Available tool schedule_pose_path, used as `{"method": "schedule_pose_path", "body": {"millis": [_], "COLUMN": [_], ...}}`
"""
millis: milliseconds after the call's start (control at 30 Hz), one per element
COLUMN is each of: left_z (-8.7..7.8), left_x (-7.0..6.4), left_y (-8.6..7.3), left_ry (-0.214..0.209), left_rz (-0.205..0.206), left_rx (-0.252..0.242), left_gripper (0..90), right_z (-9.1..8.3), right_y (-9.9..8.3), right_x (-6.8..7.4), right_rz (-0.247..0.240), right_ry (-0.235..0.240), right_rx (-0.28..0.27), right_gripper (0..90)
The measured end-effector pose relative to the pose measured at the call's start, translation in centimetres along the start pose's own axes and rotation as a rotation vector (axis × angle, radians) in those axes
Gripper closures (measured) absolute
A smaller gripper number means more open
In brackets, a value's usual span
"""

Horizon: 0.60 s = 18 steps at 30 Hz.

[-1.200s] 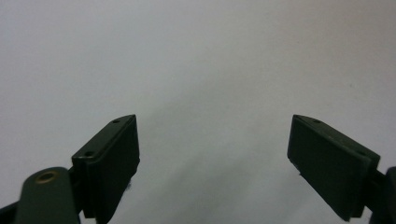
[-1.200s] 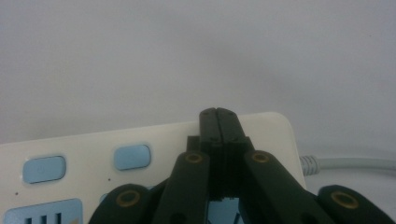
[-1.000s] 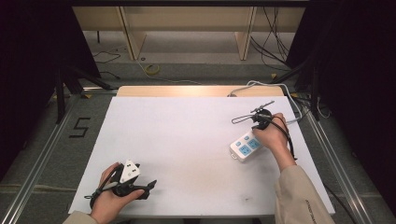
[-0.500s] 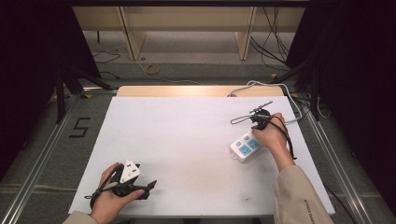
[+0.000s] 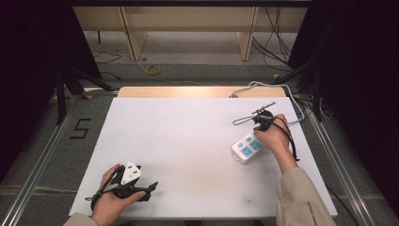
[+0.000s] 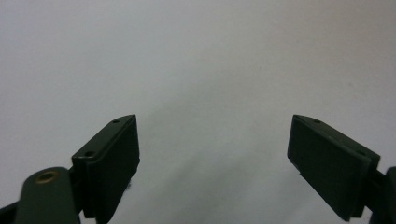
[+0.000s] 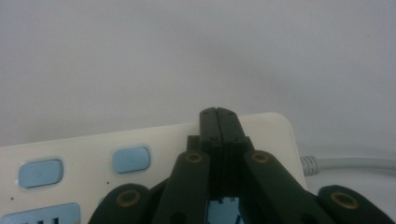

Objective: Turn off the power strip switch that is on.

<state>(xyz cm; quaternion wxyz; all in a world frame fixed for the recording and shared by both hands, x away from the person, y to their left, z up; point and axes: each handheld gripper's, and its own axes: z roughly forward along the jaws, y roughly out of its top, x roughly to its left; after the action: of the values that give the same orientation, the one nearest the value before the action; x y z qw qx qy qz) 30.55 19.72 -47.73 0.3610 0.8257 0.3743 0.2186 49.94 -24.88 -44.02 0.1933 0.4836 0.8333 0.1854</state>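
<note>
A white power strip (image 5: 246, 148) with light blue sockets lies at the right side of the white table (image 5: 188, 141). My right gripper (image 5: 259, 129), held in a hand, sits over the strip's far end. In the right gripper view its jaws (image 7: 218, 114) are pressed together with nothing between them, right above the power strip (image 7: 70, 154), whose grey cable (image 7: 350, 163) leads off to the right. Near the front left edge my left gripper (image 5: 149, 189) rests low in a hand and points right. Its jaws (image 6: 215, 154) stand wide open over bare table.
The strip's grey cable (image 5: 263, 85) runs off the back right corner of the table. A wooden strip (image 5: 197, 91) lines the far edge. Metal rails (image 5: 42, 155) flank the table, and a "5" mark (image 5: 80, 128) is on the floor at left.
</note>
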Motion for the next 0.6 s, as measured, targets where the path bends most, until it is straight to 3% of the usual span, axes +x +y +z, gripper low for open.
{"method": "schedule_pose_path", "body": {"millis": [600], "left_z": [-0.02], "left_x": [0.03], "left_y": [0.01], "left_ry": [-0.001], "left_rz": [0.0], "left_rx": [-0.001], "left_gripper": [16.4], "right_z": [-0.05], "right_y": [-0.19], "right_x": [-0.1], "right_rz": [0.02], "right_ry": [0.008], "right_rx": [-0.014], "right_gripper": [90.0]}}
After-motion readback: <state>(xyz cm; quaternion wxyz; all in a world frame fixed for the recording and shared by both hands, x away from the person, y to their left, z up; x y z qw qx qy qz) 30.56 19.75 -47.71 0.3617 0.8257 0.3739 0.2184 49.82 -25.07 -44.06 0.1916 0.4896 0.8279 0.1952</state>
